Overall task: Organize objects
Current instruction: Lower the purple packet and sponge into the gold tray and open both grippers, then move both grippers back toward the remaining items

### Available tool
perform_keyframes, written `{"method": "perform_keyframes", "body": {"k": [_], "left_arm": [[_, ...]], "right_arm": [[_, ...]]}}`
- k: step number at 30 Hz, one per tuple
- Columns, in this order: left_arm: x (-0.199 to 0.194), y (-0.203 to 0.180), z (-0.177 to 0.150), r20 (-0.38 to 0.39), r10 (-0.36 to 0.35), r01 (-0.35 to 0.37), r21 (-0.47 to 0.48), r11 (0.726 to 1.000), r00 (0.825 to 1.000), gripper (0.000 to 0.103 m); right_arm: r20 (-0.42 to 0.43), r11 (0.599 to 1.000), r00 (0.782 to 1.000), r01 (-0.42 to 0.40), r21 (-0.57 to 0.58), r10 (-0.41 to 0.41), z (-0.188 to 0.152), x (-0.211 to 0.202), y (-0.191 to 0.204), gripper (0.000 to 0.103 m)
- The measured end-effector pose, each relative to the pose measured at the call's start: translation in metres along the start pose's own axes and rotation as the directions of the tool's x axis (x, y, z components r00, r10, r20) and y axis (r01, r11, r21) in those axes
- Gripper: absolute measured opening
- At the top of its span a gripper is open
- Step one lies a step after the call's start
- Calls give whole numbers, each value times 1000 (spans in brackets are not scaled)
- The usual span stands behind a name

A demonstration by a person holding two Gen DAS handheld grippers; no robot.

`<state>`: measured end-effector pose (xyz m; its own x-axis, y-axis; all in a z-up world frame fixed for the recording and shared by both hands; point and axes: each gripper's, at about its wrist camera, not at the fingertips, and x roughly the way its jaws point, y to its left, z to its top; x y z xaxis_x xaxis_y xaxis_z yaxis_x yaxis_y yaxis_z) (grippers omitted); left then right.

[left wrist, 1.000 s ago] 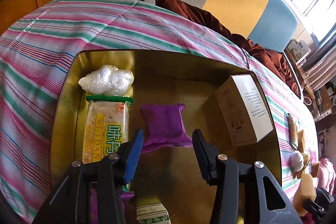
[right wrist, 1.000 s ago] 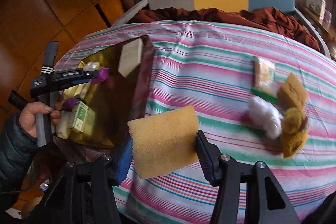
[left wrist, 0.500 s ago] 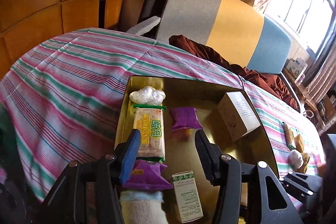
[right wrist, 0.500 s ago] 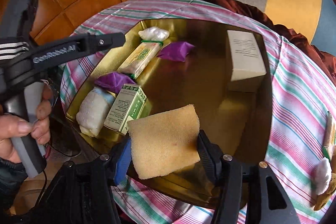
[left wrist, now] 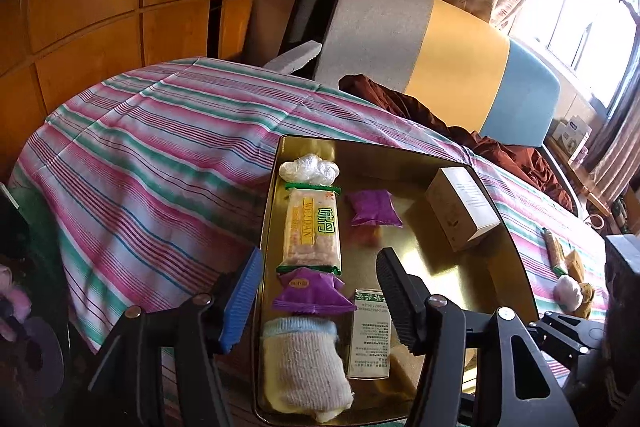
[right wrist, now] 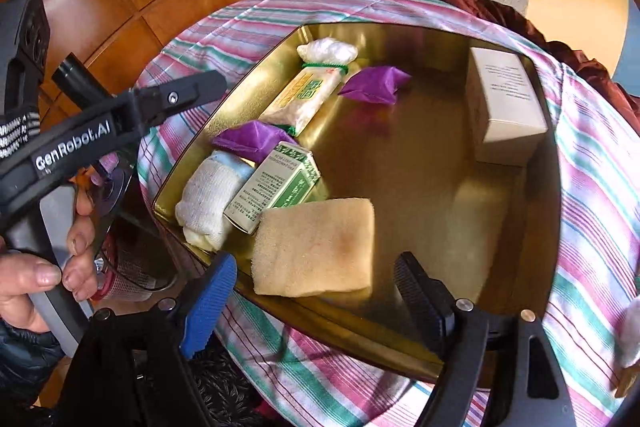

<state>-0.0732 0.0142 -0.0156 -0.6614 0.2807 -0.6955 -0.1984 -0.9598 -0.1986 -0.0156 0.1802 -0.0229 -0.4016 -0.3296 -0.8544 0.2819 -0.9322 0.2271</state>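
Sponge, the tan rectangular foam pad (right wrist: 316, 247), lies flat in the gold metal tray (right wrist: 432, 163) just ahead of the right tongs (right wrist: 316, 303), whose jaws stand wide and touch nothing. Its near edge sits beside the tray rim, so a careless nudge could tip it out. Beyond it, touching, is the green-and-white carton (right wrist: 276, 185). The left tongs (left wrist: 316, 297) hover open and empty over the purple foil packet (left wrist: 312, 291).

Gold tray (right wrist: 436, 187), yellow sponge (right wrist: 316, 247), striped tablecloth (left wrist: 160, 147).
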Motion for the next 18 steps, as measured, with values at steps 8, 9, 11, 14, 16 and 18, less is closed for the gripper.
{"method": "perform_keyframes", "body": {"k": [8,9,11,14,16,18], "left_arm": [[-13,-26,-6,23,-9,7,62,998,1000,66],[-15,-30,-8,26,-11,9,72,997,1000,67],[-18,-40,-10,32,-16,13,101,995,999,69],[-24,-55,-13,41,-25,18,146,989,999,71],[-26,-64,-15,44,-32,24,173,985,999,71],[-28,-73,-16,45,-44,34,193,981,998,72]], "right_arm": [[67,994,993,100,40,-102,-6,-30,-20,83],[72,993,991,110,44,-113,-7,-33,-23,83],[85,990,987,132,57,-137,-11,-41,-30,83],[102,984,981,155,86,-164,-16,-52,-42,83],[111,979,977,173,108,-184,-19,-60,-52,83],[119,972,971,191,135,-208,-24,-69,-64,83]]}}
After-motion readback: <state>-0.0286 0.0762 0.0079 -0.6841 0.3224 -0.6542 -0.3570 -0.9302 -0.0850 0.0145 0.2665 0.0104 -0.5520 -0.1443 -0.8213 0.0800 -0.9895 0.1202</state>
